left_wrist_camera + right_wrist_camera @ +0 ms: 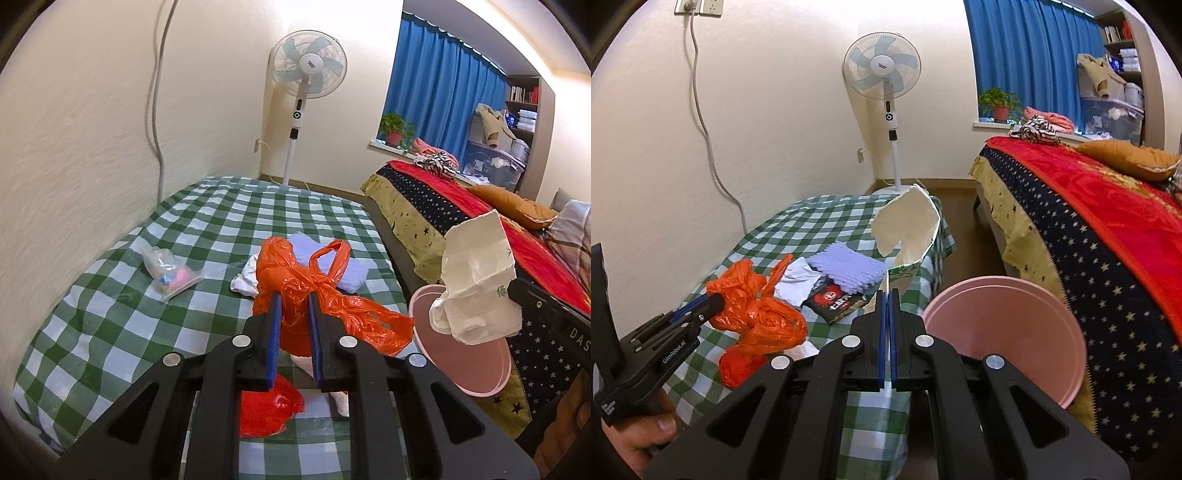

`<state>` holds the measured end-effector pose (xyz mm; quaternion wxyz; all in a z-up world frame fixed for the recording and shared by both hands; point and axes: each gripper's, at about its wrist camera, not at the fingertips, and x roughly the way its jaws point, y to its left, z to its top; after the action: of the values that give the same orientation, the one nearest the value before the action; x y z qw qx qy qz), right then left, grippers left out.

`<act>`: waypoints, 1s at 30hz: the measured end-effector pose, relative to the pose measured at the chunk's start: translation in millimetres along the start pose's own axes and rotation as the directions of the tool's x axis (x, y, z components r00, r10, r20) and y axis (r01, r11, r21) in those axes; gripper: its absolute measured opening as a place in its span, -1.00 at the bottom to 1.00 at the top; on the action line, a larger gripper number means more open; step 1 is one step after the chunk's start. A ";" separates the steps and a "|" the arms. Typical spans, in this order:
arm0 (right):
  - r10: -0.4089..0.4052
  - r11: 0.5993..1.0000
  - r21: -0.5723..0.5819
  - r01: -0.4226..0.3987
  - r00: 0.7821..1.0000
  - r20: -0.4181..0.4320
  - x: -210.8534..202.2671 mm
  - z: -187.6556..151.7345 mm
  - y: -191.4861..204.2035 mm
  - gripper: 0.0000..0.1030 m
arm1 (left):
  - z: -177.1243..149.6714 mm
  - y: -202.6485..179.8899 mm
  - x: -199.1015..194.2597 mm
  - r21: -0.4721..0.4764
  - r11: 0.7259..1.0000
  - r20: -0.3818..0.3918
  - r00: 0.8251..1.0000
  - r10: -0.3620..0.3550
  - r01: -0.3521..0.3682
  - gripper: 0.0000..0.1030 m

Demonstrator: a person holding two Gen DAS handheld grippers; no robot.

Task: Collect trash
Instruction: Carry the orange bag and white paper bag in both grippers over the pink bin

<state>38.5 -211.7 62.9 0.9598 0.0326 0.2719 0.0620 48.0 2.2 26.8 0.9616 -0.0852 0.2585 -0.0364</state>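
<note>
Left wrist view shows you the green-and-white checked bedcover [110, 295] filling the lower left of the frame, with the red and star-patterned blanket [443, 206] on the bed at the right edge. Between them, at lower right, sits the round pink plastic bin [476, 373]. Your left gripper [295, 295] at bottom centre is pinching the crumpled orange plastic bag [295, 273], which bunches between its blue pads and trails to the right above the bedcover. Your right gripper [888, 291], bottom centre in the right wrist view, has its jaws pressed together on the torn white paper bag [908, 225], which stands up from the fingertips just left of the bin's rim. On the bedcover behind the orange bag lie a folded lilac cloth [849, 267], a black printed packet [836, 297] and, at centre left of the left view, a small clear zip bag of coloured bits [170, 271].
</note>
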 end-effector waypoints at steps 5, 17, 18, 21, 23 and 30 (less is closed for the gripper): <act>-0.032 0.999 -0.006 0.032 0.999 0.000 -10.6 5.5 -9.4 -0.97 | -0.1 -6.4 -0.8 0.009 1.000 0.002 1.000 -0.015 0.015 -0.73; -0.103 0.995 -0.019 0.102 0.994 -0.032 -17.7 21.8 -44.7 -0.97 | 0.7 -30.8 5.6 0.023 0.998 0.002 0.998 -0.066 0.066 -0.73; -0.108 0.994 -0.020 0.107 0.994 -0.033 -18.1 23.6 -48.0 -0.97 | 0.7 -34.3 7.4 0.026 0.997 0.002 0.997 -0.074 0.073 -0.73; -0.129 0.991 -0.028 0.128 0.991 -0.034 -19.5 27.7 -59.8 -0.97 | -0.4 -46.1 11.9 0.037 0.995 -0.002 0.996 -0.093 0.093 -0.73; -0.150 0.988 -0.029 0.149 0.988 -0.035 -19.5 28.7 -67.7 -0.97 | -1.3 -54.3 15.4 0.042 0.993 -0.006 0.994 -0.107 0.108 -0.73; -0.202 0.979 0.002 0.203 0.978 -0.053 -11.2 17.9 -86.6 -0.97 | -5.1 -85.9 25.5 0.078 0.985 -0.021 0.988 -0.155 0.156 -0.73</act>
<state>47.1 -299.5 75.5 0.9536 0.0067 0.2989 -0.0363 65.2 -85.9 25.7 0.9564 -0.0665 0.2566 -0.1224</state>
